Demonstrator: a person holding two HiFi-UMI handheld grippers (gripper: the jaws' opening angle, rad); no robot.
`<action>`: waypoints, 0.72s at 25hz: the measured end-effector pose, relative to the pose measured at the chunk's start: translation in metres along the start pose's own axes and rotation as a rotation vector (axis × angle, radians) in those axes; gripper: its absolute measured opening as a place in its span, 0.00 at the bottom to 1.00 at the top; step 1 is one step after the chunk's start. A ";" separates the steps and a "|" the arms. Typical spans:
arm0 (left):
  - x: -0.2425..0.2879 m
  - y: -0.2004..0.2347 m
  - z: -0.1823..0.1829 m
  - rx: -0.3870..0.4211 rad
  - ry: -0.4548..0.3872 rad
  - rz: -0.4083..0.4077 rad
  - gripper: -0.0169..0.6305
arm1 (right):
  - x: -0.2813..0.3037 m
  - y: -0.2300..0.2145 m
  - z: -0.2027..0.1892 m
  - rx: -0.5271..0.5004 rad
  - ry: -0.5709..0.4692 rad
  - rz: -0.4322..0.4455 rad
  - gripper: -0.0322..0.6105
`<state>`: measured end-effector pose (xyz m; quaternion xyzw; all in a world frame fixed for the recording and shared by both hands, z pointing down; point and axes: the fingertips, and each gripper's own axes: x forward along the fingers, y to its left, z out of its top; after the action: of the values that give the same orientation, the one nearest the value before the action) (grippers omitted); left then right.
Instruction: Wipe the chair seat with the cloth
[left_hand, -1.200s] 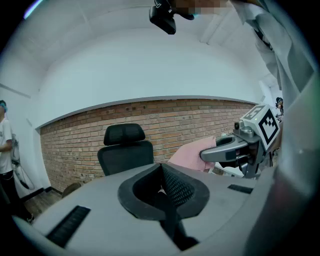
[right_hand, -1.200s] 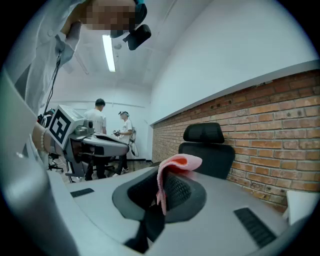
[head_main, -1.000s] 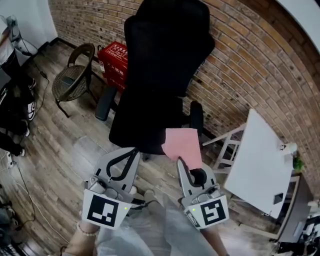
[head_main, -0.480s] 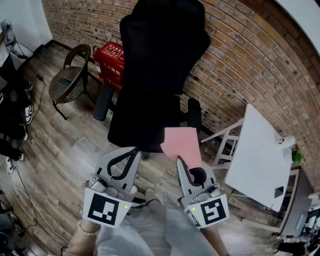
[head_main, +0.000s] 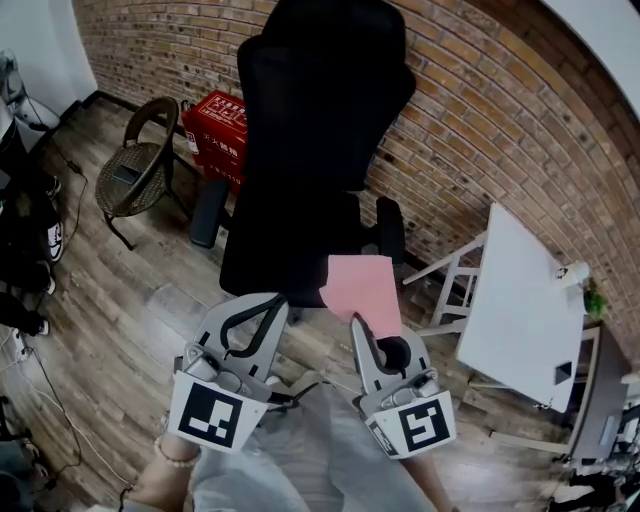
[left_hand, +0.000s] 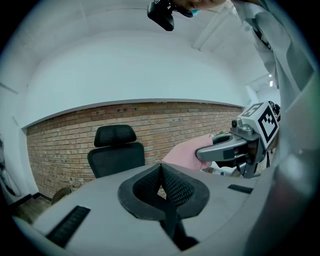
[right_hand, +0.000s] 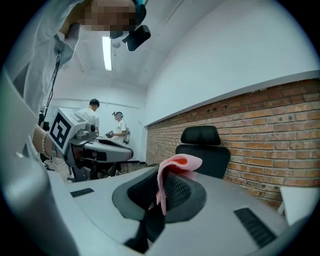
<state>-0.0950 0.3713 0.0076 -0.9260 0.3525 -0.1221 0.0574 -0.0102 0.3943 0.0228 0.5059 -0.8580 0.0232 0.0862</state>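
A black office chair (head_main: 310, 140) with a tall back stands before the brick wall; its seat (head_main: 285, 255) faces me. My right gripper (head_main: 358, 322) is shut on a pink cloth (head_main: 362, 288), which hangs over the seat's front right corner in the head view. The cloth (right_hand: 170, 172) drapes from the shut jaws in the right gripper view, with the chair (right_hand: 202, 147) beyond. My left gripper (head_main: 270, 300) is shut and holds nothing, just in front of the seat's front edge. The left gripper view shows the chair (left_hand: 116, 150), the pink cloth (left_hand: 187, 152) and the right gripper's body.
A wicker chair (head_main: 135, 170) and a red box (head_main: 220, 125) stand left of the office chair by the brick wall. A white folding table (head_main: 520, 310) stands on the right. Two people (right_hand: 107, 127) stand far back in the right gripper view. The floor is wood planks.
The view has shifted slightly; both grippers keep their places before the chair, the cloth still in the right one.
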 end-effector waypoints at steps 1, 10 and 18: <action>0.000 0.001 -0.001 0.003 0.003 -0.004 0.05 | 0.001 0.002 -0.001 -0.003 0.006 0.002 0.13; 0.020 0.017 -0.006 -0.007 -0.003 0.025 0.05 | 0.025 -0.010 -0.009 -0.028 0.025 0.051 0.13; 0.079 0.051 -0.005 -0.025 0.001 0.075 0.05 | 0.082 -0.062 -0.001 -0.017 -0.029 0.110 0.13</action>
<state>-0.0723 0.2802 0.0176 -0.9127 0.3887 -0.1158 0.0501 0.0057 0.2937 0.0352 0.4575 -0.8858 0.0130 0.0766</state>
